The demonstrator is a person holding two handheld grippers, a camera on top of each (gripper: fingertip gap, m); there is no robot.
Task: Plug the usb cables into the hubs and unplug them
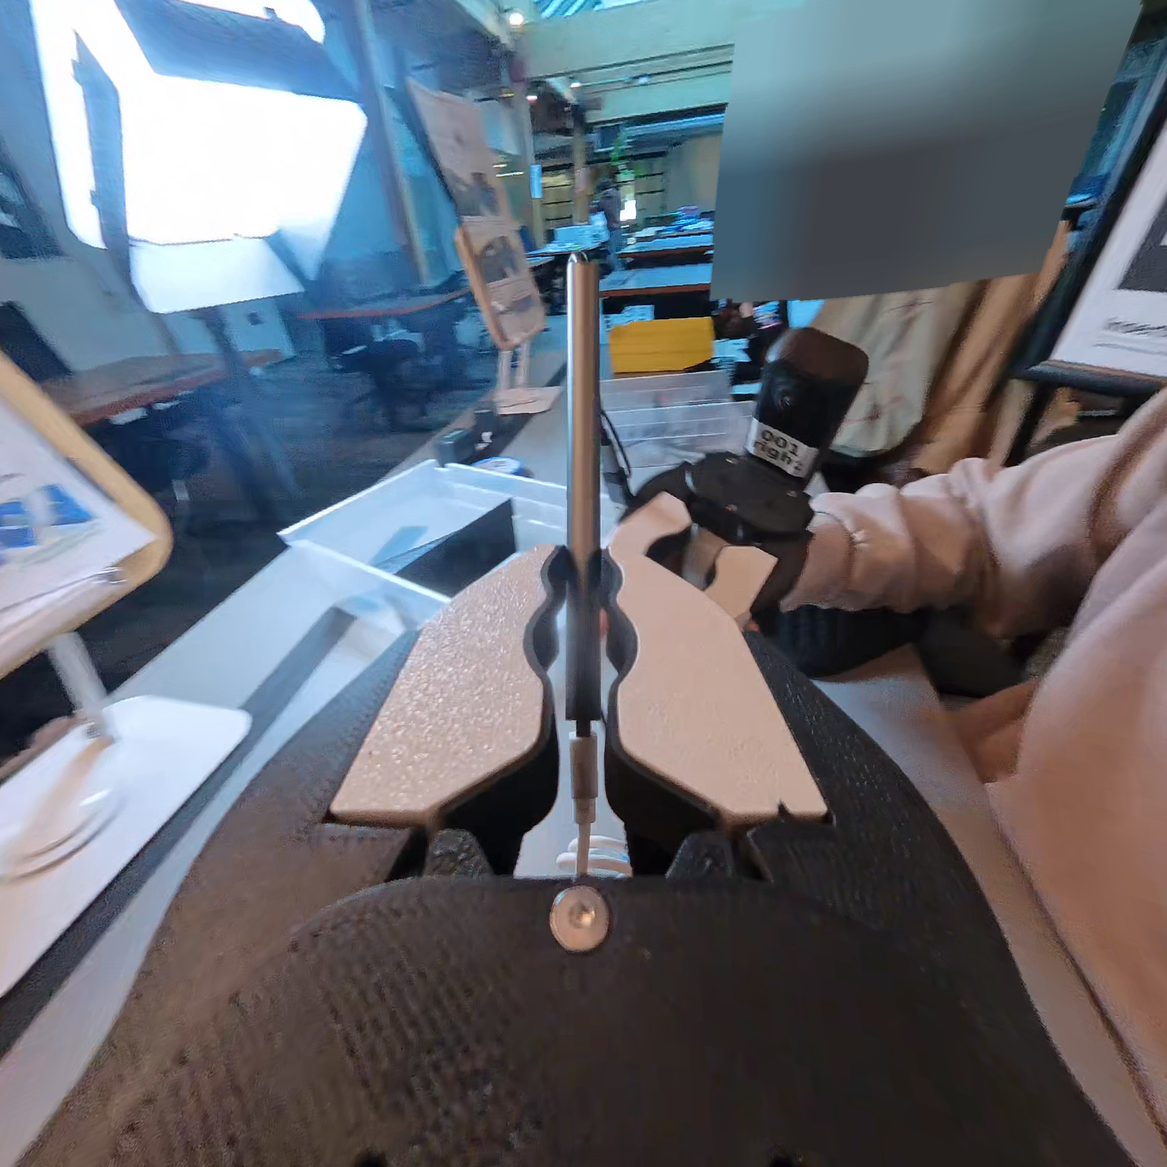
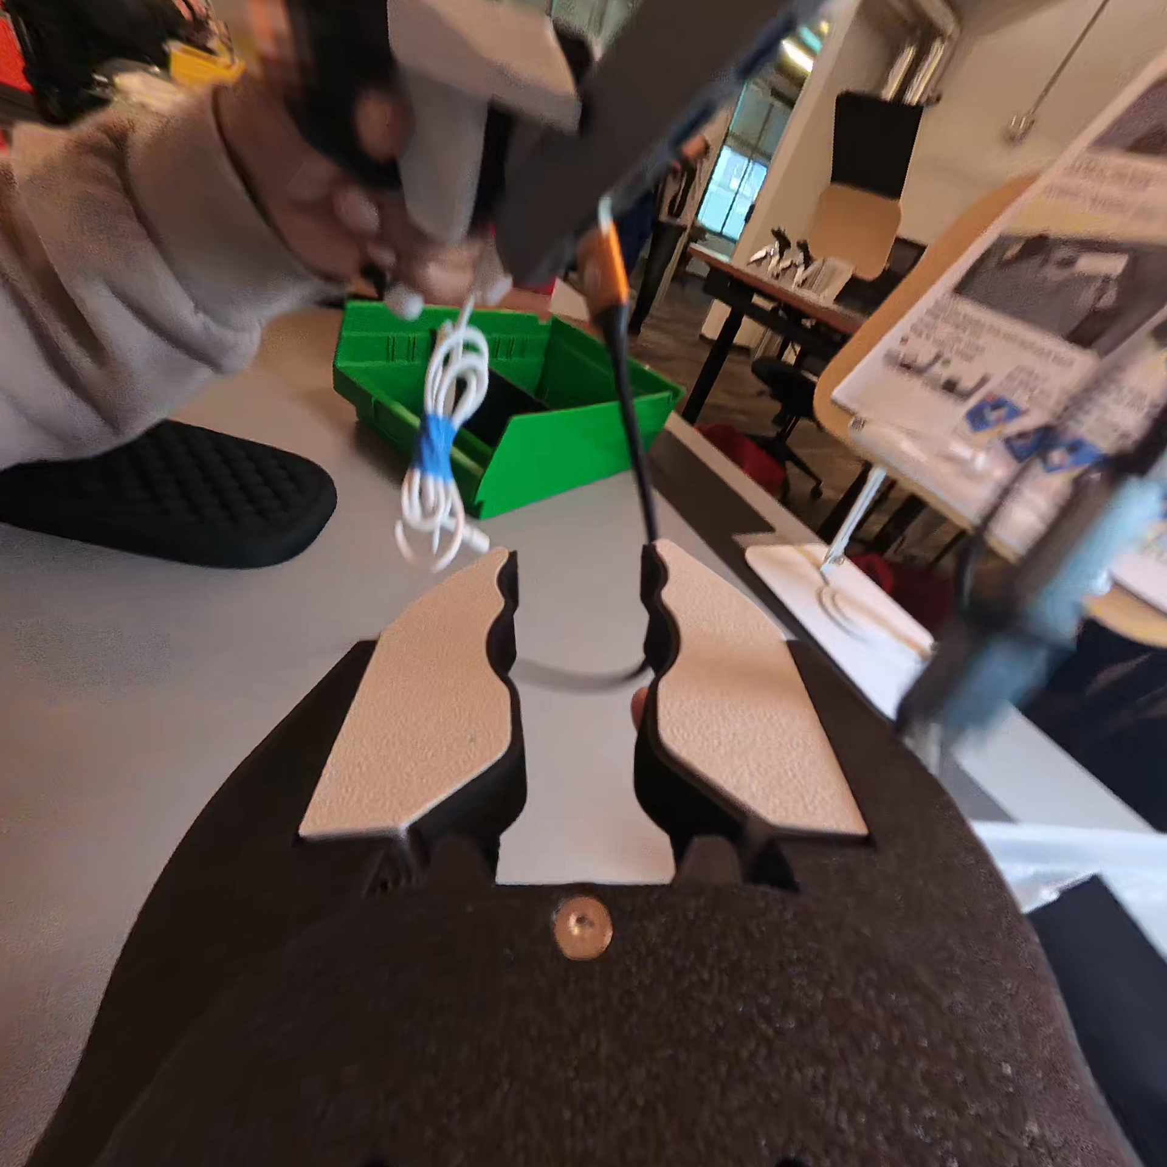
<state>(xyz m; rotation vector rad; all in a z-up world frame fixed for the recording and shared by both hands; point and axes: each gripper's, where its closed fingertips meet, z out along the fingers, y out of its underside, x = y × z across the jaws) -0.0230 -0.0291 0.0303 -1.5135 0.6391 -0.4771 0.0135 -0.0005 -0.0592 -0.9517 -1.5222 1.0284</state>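
Left wrist view: left gripper [image 1: 581, 606] is clamped on the slim grey hub [image 1: 581, 404], edge-on toward 12 o'clock. Right gripper [image 2: 581, 622] stands apart, empty, the black cable [image 2: 634, 442] touching its 1 o'clock fingertip. Advice: regrip at the orange plug [image 2: 609, 268], align squarely, pull straight

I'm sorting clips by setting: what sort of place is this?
Probably an open-plan workshop or lab. Rows of work tables run far back, a green parts bin sits on the grey bench, and standing display boards flank it.
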